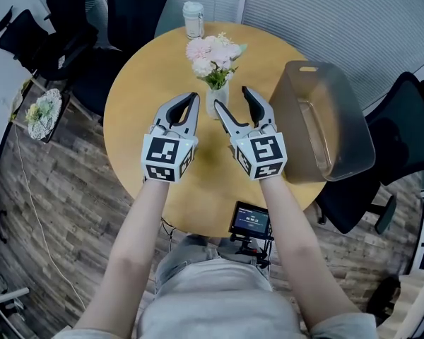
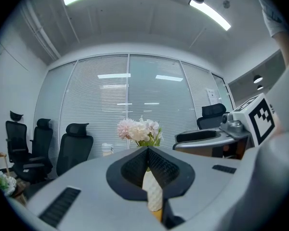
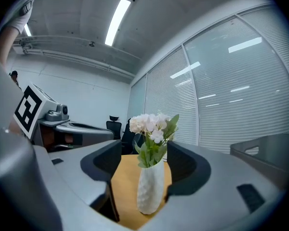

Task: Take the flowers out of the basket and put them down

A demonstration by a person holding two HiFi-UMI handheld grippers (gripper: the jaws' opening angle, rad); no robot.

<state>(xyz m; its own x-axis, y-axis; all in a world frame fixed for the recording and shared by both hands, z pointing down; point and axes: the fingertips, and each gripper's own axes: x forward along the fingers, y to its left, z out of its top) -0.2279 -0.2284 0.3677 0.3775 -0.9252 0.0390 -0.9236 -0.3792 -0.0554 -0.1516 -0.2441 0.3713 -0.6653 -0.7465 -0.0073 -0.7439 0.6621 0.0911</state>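
- Closest to cam: both forearms [image 1: 138, 239] reach fwd over the round wood table [image 1: 148, 83]. A small lit screen [image 1: 250, 221] sits at the near edge.
- L claw [image 1: 186, 101] [image 2: 148, 150]: jaws together, tips meeting, nothing gripped. In the left gripper view I only glimpse the vase [image 2: 153, 191] through the gap below the tips.
- R claw [image 1: 232, 99] [image 3: 144, 155]: jaws apart. The right gripper view puts the white vase [image 3: 151, 186] in the gap btwn them, and I see neither pad pressing on it.
- Flowers [image 1: 212, 54] [image 3: 151, 124]: pale pink/white bunch w/ green leaves, upright in the vase [image 1: 215, 101], mid-table, just ahead of both claws.
- Basket [image 1: 353, 133]: translucent grey, at the table's right edge, near the vase but not touching. The flowers are outside it.
- Lidded cup [image 1: 193, 20]: at the far edge, behind the flowers.
- Black office chairs [image 1: 71, 27] stand round the far left side, w/ blinds [image 1: 339, 13] behind.
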